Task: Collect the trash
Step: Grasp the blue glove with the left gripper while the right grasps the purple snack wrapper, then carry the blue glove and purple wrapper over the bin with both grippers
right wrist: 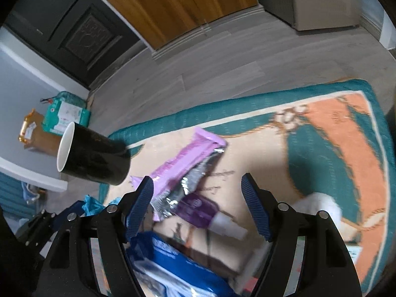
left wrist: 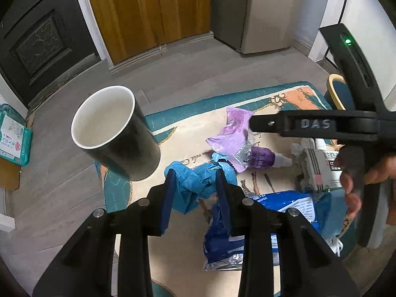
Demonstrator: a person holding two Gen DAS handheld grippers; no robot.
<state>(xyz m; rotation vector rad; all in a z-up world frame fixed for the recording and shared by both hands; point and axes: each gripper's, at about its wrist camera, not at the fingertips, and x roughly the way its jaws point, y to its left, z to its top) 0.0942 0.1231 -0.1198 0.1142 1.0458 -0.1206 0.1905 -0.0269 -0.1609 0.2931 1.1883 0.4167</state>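
Note:
Trash lies on a patterned cloth (left wrist: 188, 128). A crumpled blue tissue (left wrist: 198, 180) sits between the fingers of my left gripper (left wrist: 195, 188), which is closed on it. Beyond it lie a pink-purple wrapper (left wrist: 232, 138), a small purple bottle (left wrist: 264, 158), a white carton (left wrist: 319, 170) and a blue packet (left wrist: 279, 210). A black paper cup (left wrist: 116, 133) with a white inside hangs tilted at the left, in mid-air. My right gripper (right wrist: 198, 208) is open above the wrapper (right wrist: 188, 158), the bottle (right wrist: 198, 210) and the blue packet (right wrist: 173, 259). The cup (right wrist: 94, 156) shows at its left.
Grey floor surrounds the cloth-covered surface (right wrist: 321, 128). A teal package (left wrist: 14, 138) and a cardboard box (right wrist: 37, 133) lie on the floor at the left. Wooden doors (left wrist: 153, 12), a dark door (left wrist: 42, 34) and a grey cabinet (left wrist: 255, 12) stand behind. A blue chair (left wrist: 339, 91) is at the right.

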